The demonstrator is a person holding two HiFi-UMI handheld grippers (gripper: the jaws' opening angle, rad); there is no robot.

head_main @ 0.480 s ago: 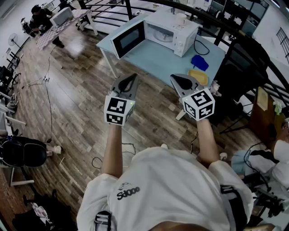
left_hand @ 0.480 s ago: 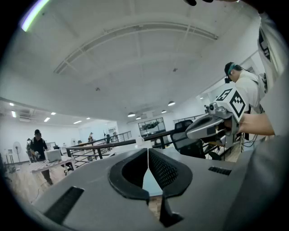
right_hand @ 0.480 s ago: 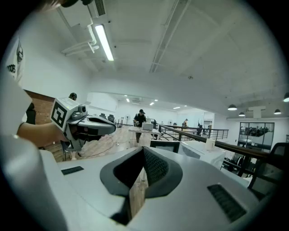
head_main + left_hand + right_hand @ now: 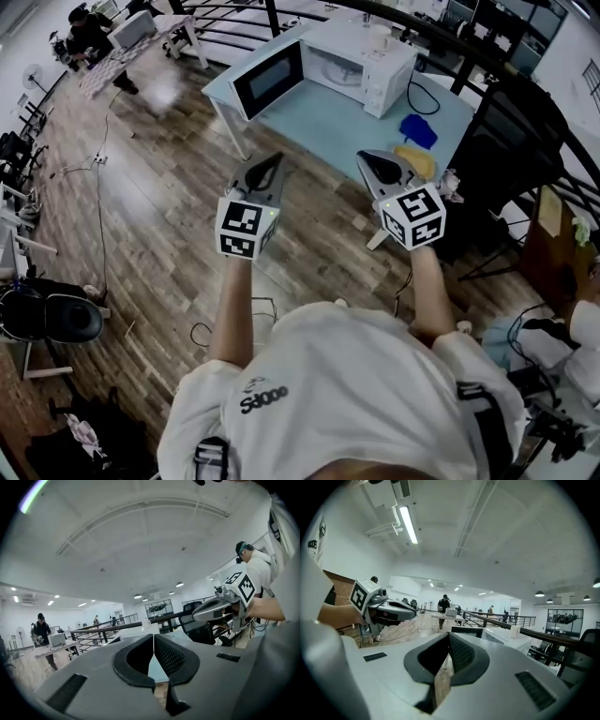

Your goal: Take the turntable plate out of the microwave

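Left claw (image 4: 277,159) is clenched on nothing, pads meeting, held over the wood floor (image 4: 159,216) well short of the desk (image 4: 319,127). It has to be released before going in, or it will just shove whatever it meets. The microwave (image 4: 384,66) sits at the far side of the desk with its door (image 4: 267,80) swung wide to the left. That door is right on the left claw's line in, so a clip could jolt the whole unit. The turntable plate should be in the open cavity (image 4: 330,67), but from this far out I can't separate it from the pale interior, so no read on rim, tilt or seating. My guess is it's smooth glass resting loose on a ring, which means slippery pads, an edge pinch that could tip it, and a drop at the cavity lip if only one side is gripped. A white cup (image 4: 378,31) stands on top of the microwave, and any bump to the body could topple it. Right claw (image 4: 367,157) is likewise clenched and empty, level with the left one and near the desk's front edge. Just beyond it a yellow pad (image 4: 414,161) and a blue cloth (image 4: 415,128) lie at the right end of the desk, so a low approach could drag them along.
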